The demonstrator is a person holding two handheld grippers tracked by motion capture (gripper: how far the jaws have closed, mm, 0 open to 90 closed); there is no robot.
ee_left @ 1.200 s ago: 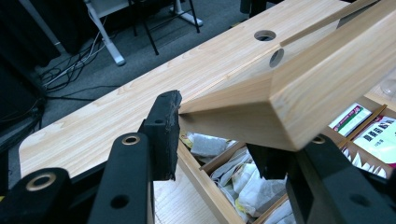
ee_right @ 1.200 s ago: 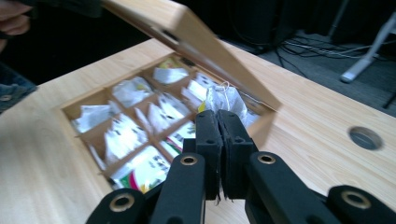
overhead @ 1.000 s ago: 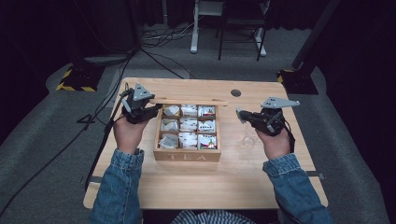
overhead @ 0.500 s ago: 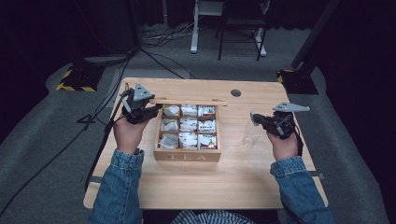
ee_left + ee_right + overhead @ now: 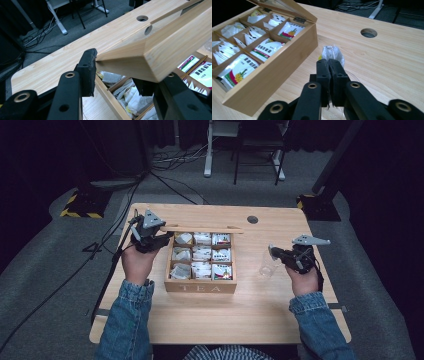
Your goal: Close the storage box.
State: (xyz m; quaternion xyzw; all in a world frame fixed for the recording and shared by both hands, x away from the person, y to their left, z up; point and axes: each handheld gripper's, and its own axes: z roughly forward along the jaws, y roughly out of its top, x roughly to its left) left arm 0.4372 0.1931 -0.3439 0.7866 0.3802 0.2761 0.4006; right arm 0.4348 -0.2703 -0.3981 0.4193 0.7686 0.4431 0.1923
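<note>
A wooden tea box (image 5: 200, 287) marked TEA stands mid-table, its compartments full of tea bags. My left gripper (image 5: 162, 237) is shut on the left corner of the raised lid (image 5: 205, 228) and holds it up; in the left gripper view the lid (image 5: 175, 42) sits between the jaws of that gripper (image 5: 117, 75). To the right of the box, my right gripper (image 5: 274, 252) pinches a pale tea bag (image 5: 266, 265) low over the table. The tea bag (image 5: 332, 53) sticks out past the right gripper (image 5: 329, 67), whose jaws have just been opening slightly with the bag still between them.
The light wooden table (image 5: 250, 320) has a round cable hole (image 5: 252, 219) behind the box. Bare tabletop lies around the right hand and in front of the box. Cables, a desk frame (image 5: 210, 150) and a yellow-black striped base (image 5: 80, 205) are on the grey floor beyond.
My right hand has moved right, away from the box, and down toward the tabletop with the tea bag. The left hand and the lid have stayed put.
</note>
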